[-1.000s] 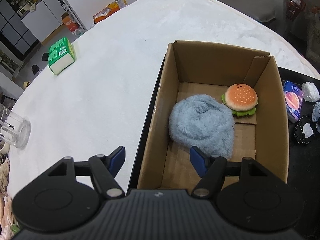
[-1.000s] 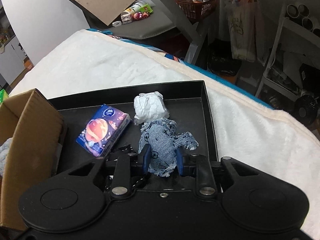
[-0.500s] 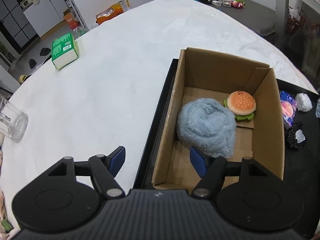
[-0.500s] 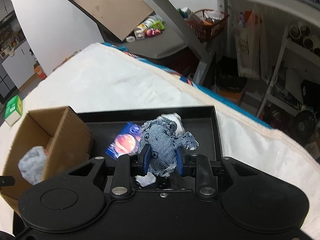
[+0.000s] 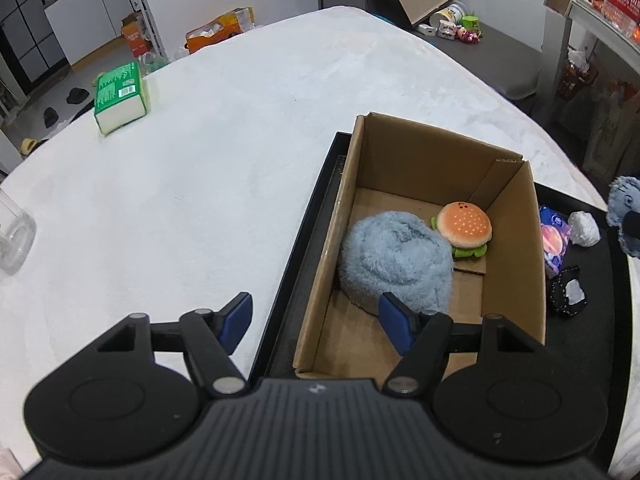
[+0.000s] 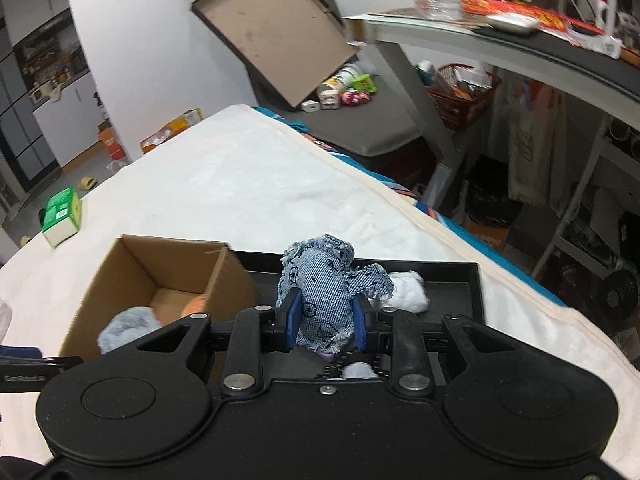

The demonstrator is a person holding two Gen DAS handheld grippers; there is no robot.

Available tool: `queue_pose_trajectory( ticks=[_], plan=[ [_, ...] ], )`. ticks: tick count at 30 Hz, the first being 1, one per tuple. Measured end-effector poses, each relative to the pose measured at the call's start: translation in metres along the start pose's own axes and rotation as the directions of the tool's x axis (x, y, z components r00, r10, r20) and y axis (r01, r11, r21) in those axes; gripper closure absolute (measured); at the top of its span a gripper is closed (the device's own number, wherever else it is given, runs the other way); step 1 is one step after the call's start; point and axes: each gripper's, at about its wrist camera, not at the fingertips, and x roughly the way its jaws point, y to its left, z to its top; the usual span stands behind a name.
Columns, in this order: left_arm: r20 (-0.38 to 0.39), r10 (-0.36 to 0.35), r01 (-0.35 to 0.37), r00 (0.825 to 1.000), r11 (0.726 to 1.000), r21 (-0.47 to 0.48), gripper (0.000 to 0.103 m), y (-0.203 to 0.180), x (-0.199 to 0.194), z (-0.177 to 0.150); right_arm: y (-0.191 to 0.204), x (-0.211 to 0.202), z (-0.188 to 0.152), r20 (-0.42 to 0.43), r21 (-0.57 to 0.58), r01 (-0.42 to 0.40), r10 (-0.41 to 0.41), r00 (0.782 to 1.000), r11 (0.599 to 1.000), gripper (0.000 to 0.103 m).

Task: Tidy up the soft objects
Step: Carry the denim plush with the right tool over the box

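Note:
A cardboard box (image 5: 516, 216) stands on a black tray (image 5: 580, 332). In it lie a fluffy blue plush (image 5: 394, 258) and a burger plush (image 5: 464, 228). My left gripper (image 5: 316, 318) is open and empty above the box's near left wall. My right gripper (image 6: 326, 318) is shut on a denim cloth (image 6: 326, 286), held up in the air over the tray (image 6: 452, 280), right of the box (image 6: 132, 276). The cloth also shows at the right edge of the left wrist view (image 5: 626, 212). A white crumpled wad (image 5: 585, 229), a tissue pack (image 5: 554, 244) and a black mesh item (image 5: 568, 291) lie on the tray.
A white fleecy cover (image 5: 200, 184) spreads over the table. A green tissue pack (image 5: 120, 98) lies far left. A clear glass (image 5: 14, 232) stands at the left edge. Shelves and clutter stand beyond the table's right side (image 6: 560, 160).
My right gripper has lifted the denim cloth off the tray and risen higher, swinging left toward the box. My left gripper has pulled up and back a little, still open.

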Motion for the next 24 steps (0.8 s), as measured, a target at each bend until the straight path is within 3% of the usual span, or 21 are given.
queue_pose_trajectory(
  ticks=[19,24],
  plan=[
    [0.014,-0.136,0.137,0.991,0.984,-0.111,0.051,0.033,0.019,-0.002,0.082,0.006,0.017,-0.038,-0.099,-0.068,0.064,0.997,0.993,0.076],
    [0.003,-0.184,0.183,0.983,0.974,-0.131,0.068,0.034,0.026,-0.002,0.105,0.016,0.016,-0.062,-0.141,-0.064,0.056,0.997,0.988,0.076]
  ],
)
